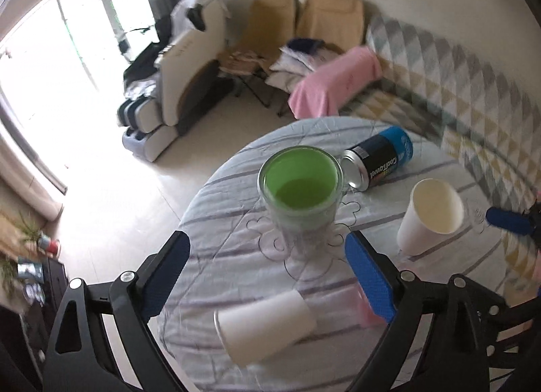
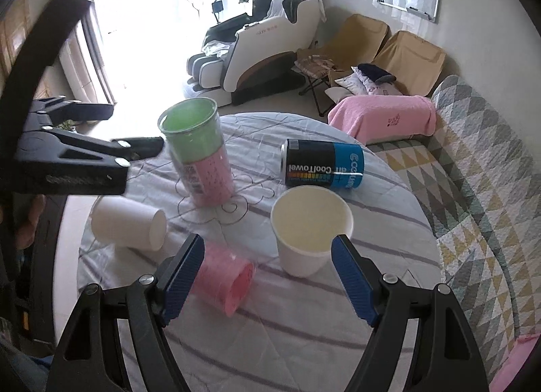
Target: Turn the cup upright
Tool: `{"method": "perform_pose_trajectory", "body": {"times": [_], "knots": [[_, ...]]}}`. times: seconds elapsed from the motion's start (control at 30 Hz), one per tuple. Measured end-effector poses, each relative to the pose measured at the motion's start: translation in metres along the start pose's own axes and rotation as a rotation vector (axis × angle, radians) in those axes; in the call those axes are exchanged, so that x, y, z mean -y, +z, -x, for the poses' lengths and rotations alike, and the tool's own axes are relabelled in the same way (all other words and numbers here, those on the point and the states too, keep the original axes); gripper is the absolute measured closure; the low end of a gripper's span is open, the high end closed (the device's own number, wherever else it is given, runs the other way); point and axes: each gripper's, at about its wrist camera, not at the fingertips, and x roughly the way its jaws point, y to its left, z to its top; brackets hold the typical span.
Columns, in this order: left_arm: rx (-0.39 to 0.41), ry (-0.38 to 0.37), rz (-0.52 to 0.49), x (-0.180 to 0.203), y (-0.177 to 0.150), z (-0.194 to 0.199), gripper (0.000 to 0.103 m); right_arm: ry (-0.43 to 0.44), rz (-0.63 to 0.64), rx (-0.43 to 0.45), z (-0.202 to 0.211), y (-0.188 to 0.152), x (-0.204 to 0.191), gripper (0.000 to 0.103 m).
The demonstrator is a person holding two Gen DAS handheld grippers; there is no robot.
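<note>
A stack of upright cups, green (image 2: 191,128) nested in pink (image 2: 211,179), stands mid-table; from the left wrist it shows as a green-lined cup (image 1: 299,189). A white paper cup (image 2: 311,231) (image 1: 429,219) stands upright. Another white cup (image 2: 126,223) (image 1: 267,327) lies on its side. A pink cup (image 2: 225,278) (image 1: 363,304) also lies on its side. My left gripper (image 1: 267,273) is open, above the lying white cup and just short of the stack. My right gripper (image 2: 268,277) is open, with the lying pink cup by its left finger and the upright white cup by its right.
A black and blue CoolTowel can (image 2: 323,163) (image 1: 378,160) lies on its side at the far side of the round table with a striped cloth (image 2: 270,341). A patterned sofa (image 2: 480,189) runs along the right. A massage chair (image 2: 263,53) stands behind.
</note>
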Motion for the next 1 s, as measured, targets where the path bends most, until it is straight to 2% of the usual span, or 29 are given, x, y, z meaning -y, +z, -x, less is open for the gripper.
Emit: {"method": "perform_pose_trajectory", "body": {"times": [0.1,0.27,0.47,0.53,0.7,0.9,1.0], "knots": [[0.070,0.014,0.038,0.002,-0.018,0.020,0.008,-0.015,0.024,0.034,0.012,-0.013,-0.002,0.024],[0.182,0.024,0.046,0.007,-0.047,0.045,0.006,-0.024,0.022,0.129,0.030,-0.036,-0.004,0.024],[0.342,0.091,0.055,0.015,-0.096,0.070,0.005,-0.014,-0.011,0.254,0.044,-0.070,-0.011,0.024],[0.368,0.113,0.040,0.025,-0.111,0.077,0.005,0.005,-0.042,0.281,0.048,-0.085,-0.011,0.024],[0.373,0.122,0.065,0.045,-0.142,0.105,0.004,0.062,-0.134,0.294,0.062,-0.117,-0.011,0.024],[0.410,0.152,0.107,0.064,-0.168,0.139,0.000,0.132,-0.157,0.362,0.099,-0.137,-0.011,0.022],[0.419,0.140,0.123,0.074,-0.175,0.150,0.000,0.125,-0.148,0.393,0.113,-0.147,-0.008,0.022]]}}
